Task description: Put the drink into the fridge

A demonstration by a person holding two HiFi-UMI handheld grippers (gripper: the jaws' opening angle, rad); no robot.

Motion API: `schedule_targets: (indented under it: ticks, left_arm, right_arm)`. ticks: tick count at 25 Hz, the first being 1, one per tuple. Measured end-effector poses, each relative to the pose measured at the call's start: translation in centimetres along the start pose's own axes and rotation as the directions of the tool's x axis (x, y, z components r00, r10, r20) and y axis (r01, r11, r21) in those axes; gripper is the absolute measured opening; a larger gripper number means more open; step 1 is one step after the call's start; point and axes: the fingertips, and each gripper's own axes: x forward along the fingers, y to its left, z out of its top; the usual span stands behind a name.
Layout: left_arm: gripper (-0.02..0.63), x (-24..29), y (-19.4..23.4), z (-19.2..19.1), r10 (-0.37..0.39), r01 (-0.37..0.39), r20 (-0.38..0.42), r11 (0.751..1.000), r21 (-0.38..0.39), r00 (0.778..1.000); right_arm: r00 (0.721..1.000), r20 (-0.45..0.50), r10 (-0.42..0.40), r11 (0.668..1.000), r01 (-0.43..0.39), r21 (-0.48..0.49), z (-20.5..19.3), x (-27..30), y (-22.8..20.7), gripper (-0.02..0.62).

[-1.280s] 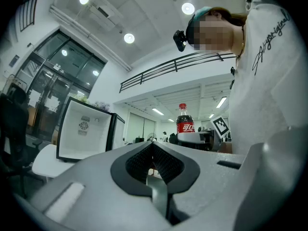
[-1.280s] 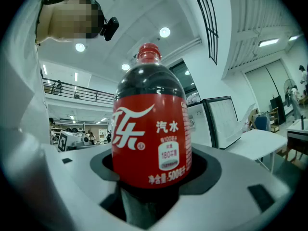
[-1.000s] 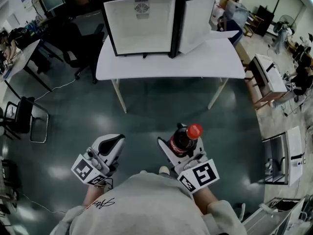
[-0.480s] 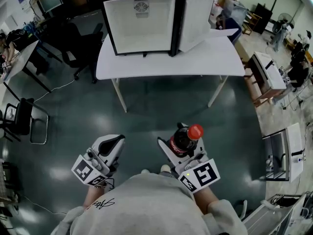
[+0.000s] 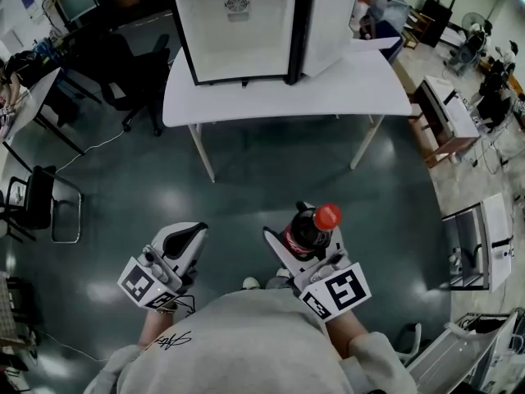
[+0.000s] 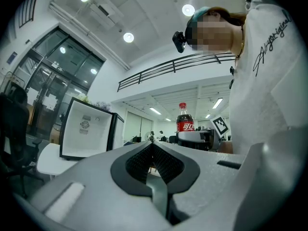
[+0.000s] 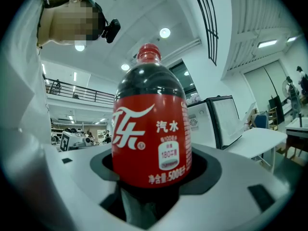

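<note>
Meanwhile, over the dark floor [image 5: 271,179] of an open office, my right gripper [image 5: 303,240] is clamped on the drink bottle [image 5: 308,230], its two white jaws pressing the lower body from either side while the bottle stands upright between them. The red cap [image 5: 326,217] points up toward the head camera, and the right gripper view shows the red label [image 7: 151,143] with white characters filling the space between the jaws. My left gripper [image 5: 187,238] hangs just beside it at about the same height, its jaws brought together with nothing between them; its own view shows the two dark ribbed pads meeting at the tip. Each gripper's marker cube [image 5: 343,290] sits close to the person's grey top [image 5: 238,343] at the bottom of the head view. Well apart from both grippers, across the floor, the fridge [image 5: 238,31] stands on the white counter [image 5: 361,84] with its door [image 5: 328,23] swung open to the right and its white interior facing me. A black office chair [image 5: 123,72] stands near the counter's left end.
</note>
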Motion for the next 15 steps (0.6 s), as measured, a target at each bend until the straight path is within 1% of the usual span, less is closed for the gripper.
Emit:
schedule_targets:
  ticks: [8, 15]
  left_arm:
    - [0.003, -2.4, -0.1, -0.8, -0.034, 0.034, -0.023, 0.999, 0.000, 0.999]
    - [0.003, -2.0, 0.7, -1.2, -0.041, 0.041, -0.026, 0.999, -0.006, 0.999]
  right_arm:
    - [0.999, 0.003, -0.040, 0.999, 0.040, 0.000, -1.3, -0.2, 2.2, 0.314]
    - [0.999, -0.007, -0.042, 0.999, 0.043, 0.008, -1.8, 0.4, 2.0, 0.314]
